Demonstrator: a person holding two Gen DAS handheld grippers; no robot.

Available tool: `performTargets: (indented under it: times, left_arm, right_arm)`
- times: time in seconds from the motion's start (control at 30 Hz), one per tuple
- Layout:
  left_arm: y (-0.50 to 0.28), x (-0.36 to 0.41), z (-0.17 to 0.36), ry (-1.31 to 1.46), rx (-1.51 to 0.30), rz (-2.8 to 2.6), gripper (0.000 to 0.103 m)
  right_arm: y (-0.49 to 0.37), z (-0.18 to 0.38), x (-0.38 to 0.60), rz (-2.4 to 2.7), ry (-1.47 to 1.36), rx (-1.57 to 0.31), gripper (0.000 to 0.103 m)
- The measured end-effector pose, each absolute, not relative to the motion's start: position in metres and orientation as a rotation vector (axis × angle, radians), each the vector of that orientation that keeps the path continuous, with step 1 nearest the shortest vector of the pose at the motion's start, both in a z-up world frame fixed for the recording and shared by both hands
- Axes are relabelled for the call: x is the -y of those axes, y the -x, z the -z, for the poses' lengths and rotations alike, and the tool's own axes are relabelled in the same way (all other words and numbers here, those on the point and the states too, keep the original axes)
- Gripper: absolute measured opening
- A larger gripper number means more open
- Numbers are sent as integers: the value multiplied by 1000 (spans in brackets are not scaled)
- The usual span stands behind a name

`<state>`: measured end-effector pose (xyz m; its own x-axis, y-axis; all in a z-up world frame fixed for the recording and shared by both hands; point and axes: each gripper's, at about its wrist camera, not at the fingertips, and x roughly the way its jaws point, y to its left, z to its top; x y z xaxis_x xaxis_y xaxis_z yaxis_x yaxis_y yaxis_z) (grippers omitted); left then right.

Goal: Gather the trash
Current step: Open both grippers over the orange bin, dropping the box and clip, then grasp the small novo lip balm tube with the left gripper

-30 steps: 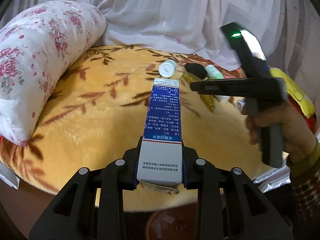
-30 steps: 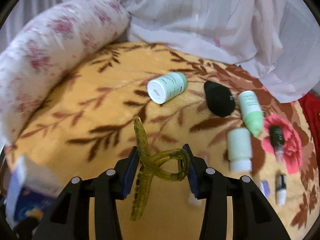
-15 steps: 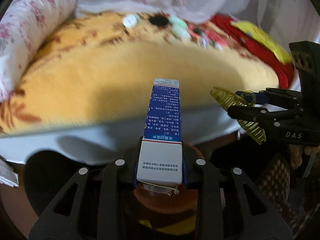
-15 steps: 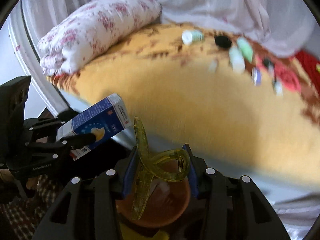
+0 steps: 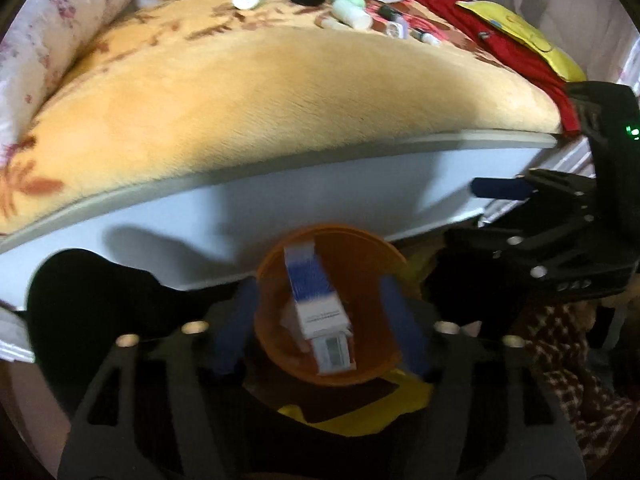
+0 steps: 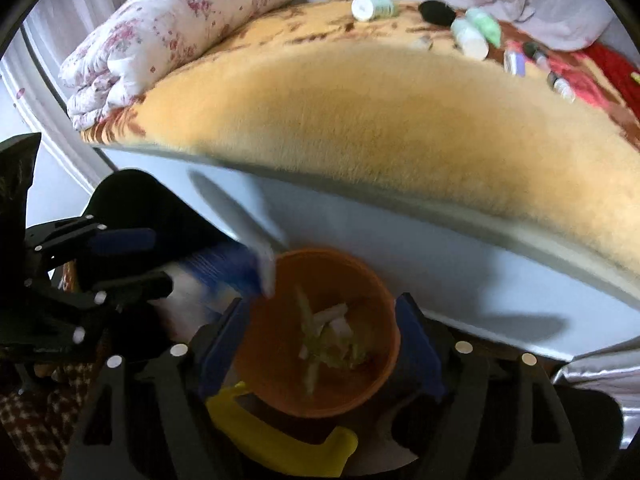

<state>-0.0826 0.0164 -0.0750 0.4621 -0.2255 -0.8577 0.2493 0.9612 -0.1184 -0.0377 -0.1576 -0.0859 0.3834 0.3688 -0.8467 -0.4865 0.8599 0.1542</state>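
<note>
- Our left gripper (image 5: 320, 328) hangs over the orange bin (image 5: 394, 258), its blue pads (image 5: 234, 320) spread wide apart with nothing between them.
- The blue and white carton (image 5: 316, 304) sits between those pads but clear of both, tilted, its lower end already inside the bin's rim (the frame is smeared there, so we cannot tell whether it touches the bin wall).
- Our right gripper (image 6: 320, 332) is also above the bin, pads parted and bare.
- In the right wrist view, the yellow-green hair clip (image 6: 320, 340) lies in the bottom of the bin among pale scraps (blurred, shape only roughly readable).
- The bin stands on the floor just beside the white bed frame (image 5: 280, 200).
- Up on the orange blanket (image 6: 380, 112), well away from the bin, lie a white jar (image 6: 370, 8), a black object (image 6: 436, 12) and several small bottles (image 6: 472, 38).
- A floral pillow (image 6: 180, 28) rests at the blanket's left end.
</note>
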Motion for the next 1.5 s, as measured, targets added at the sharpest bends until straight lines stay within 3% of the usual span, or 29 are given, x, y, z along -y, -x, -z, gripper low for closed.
performTargets:
  times: [0.4,0.7,1.2,1.27,1.33,1.5]
  left_arm:
    - [43,-25,33,-15,-947,249,67]
    - [-59,13,-5,61,-835,267,67]
    - [-223,77,49,29,-950,110,67]
    - [-232,77,59,30,-987,94,60]
    - [-235,73,62,54,-999,101,21]
    - [-210,54,48,63,-941,115,18]
  right_arm:
    - [12,44,192,-463,81,-910,76]
    - [-18,10,219,-371,52,-778,76]
    - [-50,13,254,-306,-21,-751,76]
    - [-53,13,255,-304,-28,-748,76]
    - [-54,13,255,-303,-27,-746,76]
    - [-67,12,251,-302,-2,-746,76]
